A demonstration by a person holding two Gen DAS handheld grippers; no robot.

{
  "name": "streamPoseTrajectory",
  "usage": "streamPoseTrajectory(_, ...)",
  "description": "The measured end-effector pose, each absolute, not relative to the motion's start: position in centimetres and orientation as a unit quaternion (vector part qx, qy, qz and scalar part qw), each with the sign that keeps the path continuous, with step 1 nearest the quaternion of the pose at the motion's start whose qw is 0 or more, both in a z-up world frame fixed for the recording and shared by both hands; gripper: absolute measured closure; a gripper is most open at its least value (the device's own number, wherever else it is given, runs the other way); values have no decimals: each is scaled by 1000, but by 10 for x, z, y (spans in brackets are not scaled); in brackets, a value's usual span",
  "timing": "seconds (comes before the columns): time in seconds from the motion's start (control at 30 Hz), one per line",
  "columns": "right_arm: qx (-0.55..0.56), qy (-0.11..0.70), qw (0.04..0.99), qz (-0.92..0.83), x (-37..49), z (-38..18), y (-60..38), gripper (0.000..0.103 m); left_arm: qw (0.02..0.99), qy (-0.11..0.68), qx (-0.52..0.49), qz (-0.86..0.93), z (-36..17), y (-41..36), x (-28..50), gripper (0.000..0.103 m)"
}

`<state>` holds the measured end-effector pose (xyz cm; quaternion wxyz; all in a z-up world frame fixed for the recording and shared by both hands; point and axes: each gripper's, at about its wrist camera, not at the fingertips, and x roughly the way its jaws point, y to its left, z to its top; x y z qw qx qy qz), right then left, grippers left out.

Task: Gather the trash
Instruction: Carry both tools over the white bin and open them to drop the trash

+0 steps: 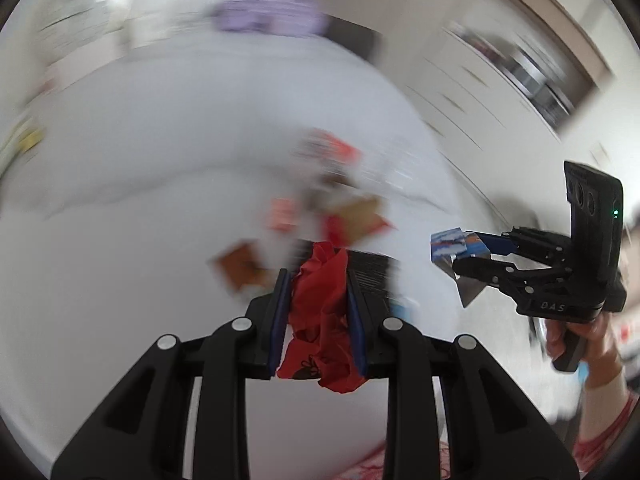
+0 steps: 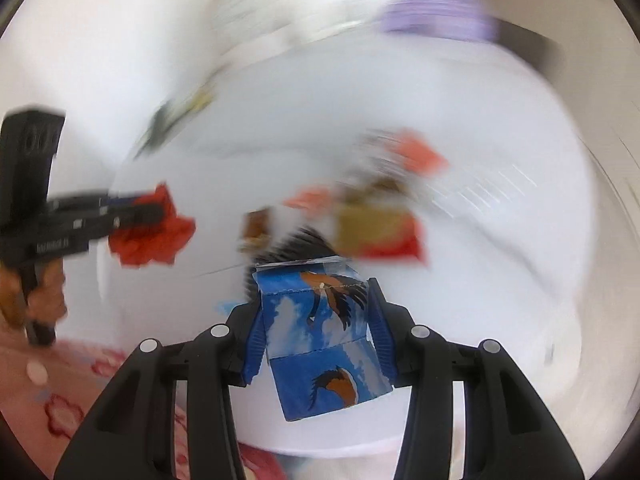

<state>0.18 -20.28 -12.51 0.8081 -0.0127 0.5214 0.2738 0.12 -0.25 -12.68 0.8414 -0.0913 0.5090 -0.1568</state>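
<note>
Both views are pretty smeared, but the claws are showing up sharp enough. The left claw (image 1: 318,300) is squeezing a crumpled red wrapper (image 1: 322,320) between its blue pads (image 1: 280,320), jaws pulled in tight on it, the wrapper bunching up above the fingertips and hanging out below. The right claw (image 2: 316,320) is clamping a blue carton (image 2: 320,336) with brown bird pictures on it, pads pressing on both sides, the carton sitting tilted and sticking out past the fingertips.

From the left wrist view the right claw (image 1: 460,252) is hovering off to the right of the red wrapper, carton (image 1: 456,246) in its tips, a hand (image 1: 580,344) gripping its handle. From the right wrist view the left claw (image 2: 156,216) is over to the left of the carton with the red wrapper (image 2: 152,236) poking out.

Beyond both claws a blurry pile of wrappers (image 1: 344,208) is lying on the white counter (image 1: 160,160), reds, oranges and a tan piece mixed together, too smeared for telling them apart
</note>
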Motion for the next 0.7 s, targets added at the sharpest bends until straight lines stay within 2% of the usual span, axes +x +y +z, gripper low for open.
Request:
streamPoseTrajectory(0.27,137,531,836,25,-96,-143,-333,57,758,545,5,-359,-142,-149,-13,77)
streamPoseTrajectory(0.5,180,543,819,-52,-145,-164,-384,57,703,573,73,-414,-181,-239,-42,77)
streamPoseTrajectory(0.53,182,543,818,-54,-149,-168,-389,57,699,579,79,-412,-186,-245,-44,74)
streamPoseTrajectory(0.6,186,541,818,-57,-150,-169,-394,57,689,591,77,-411,-192,-255,-46,54)
streamPoseTrajectory(0.63,187,540,818,-57,-151,-169,-396,57,689,593,76,-409,-194,-256,-48,50)
streamPoseTrajectory(0.7,191,538,819,-55,-152,-168,-397,57,693,593,80,-403,-193,-257,-49,33)
